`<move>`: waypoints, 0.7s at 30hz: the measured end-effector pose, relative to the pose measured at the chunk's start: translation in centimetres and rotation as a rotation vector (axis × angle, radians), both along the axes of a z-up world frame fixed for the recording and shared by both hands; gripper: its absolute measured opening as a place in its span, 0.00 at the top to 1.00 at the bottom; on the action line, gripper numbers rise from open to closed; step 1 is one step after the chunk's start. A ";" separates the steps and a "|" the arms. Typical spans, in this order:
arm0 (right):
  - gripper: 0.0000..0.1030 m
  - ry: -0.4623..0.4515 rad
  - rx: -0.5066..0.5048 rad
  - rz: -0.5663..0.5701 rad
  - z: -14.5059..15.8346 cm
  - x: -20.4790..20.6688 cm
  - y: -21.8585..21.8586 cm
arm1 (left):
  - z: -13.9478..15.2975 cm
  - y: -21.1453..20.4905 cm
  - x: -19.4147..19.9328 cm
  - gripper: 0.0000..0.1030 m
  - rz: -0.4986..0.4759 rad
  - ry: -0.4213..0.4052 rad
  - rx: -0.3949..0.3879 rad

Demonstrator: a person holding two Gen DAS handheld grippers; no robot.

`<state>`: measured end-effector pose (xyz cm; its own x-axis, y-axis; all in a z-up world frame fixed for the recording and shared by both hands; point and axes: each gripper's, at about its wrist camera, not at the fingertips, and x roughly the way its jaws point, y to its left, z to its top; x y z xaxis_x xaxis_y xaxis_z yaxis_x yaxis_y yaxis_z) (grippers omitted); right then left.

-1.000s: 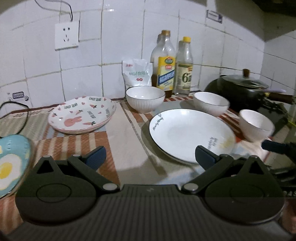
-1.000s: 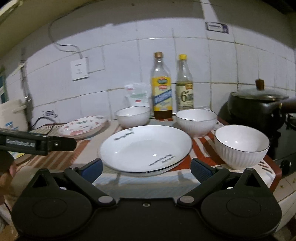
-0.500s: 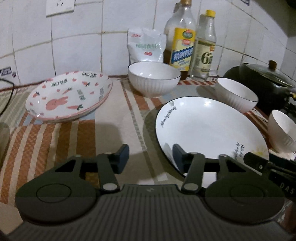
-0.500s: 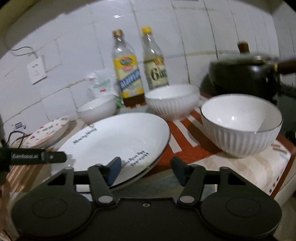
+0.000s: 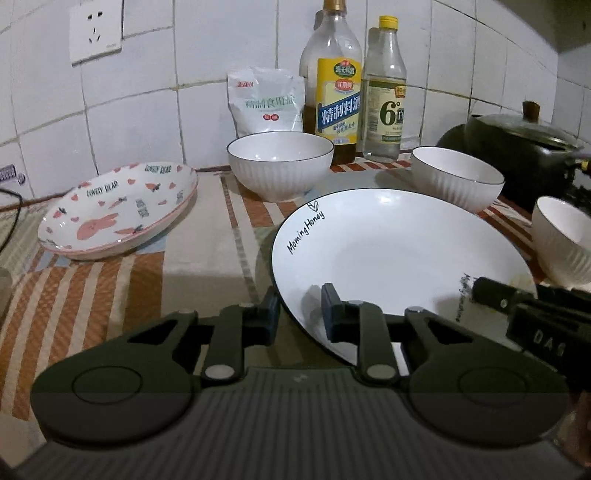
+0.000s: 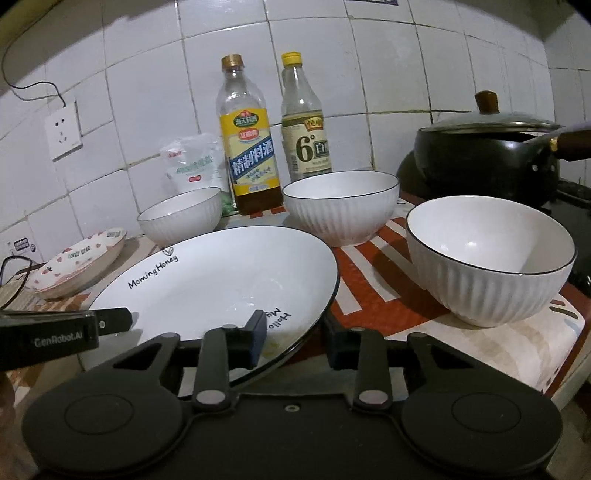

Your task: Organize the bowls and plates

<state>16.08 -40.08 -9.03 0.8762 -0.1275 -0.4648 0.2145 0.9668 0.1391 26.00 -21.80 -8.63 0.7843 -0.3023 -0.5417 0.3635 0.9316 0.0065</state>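
A large white plate (image 5: 399,251) lettered "Morning Honey" lies on the striped cloth. My left gripper (image 5: 300,312) straddles its near left rim, one pad outside and one on the inside face; the jaws are closing and the pads touch the rim. My right gripper (image 6: 295,332) straddles the near right rim of the same white plate (image 6: 221,280), its jaws closing the same way. Three white ribbed bowls (image 6: 181,218) (image 6: 341,206) (image 6: 487,258) stand behind and to the right. A pink rabbit plate (image 5: 118,210) sits at the left.
Two bottles (image 5: 338,81) (image 5: 384,92) and a salt bag (image 5: 266,99) stand against the tiled wall. A black lidded pot (image 6: 487,162) fills the far right. A wall socket (image 5: 96,31) is up left. The counter edge drops off at the right, by the nearest bowl.
Both grippers came forward and down to the white plate. Their jaws went from wide open to narrow around its near rim. The blue egg plate at the left left the view.
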 end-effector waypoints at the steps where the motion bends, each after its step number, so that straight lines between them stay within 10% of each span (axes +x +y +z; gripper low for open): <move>1: 0.66 0.000 0.010 -0.002 0.0 0.0 -0.1 | 0.0 -0.1 -0.1 0.79 0.002 -0.008 0.005; 21: 0.68 -0.008 0.054 0.198 1.8 -1.5 9.1 | 2.4 10.5 -6.1 0.78 0.149 -0.071 0.020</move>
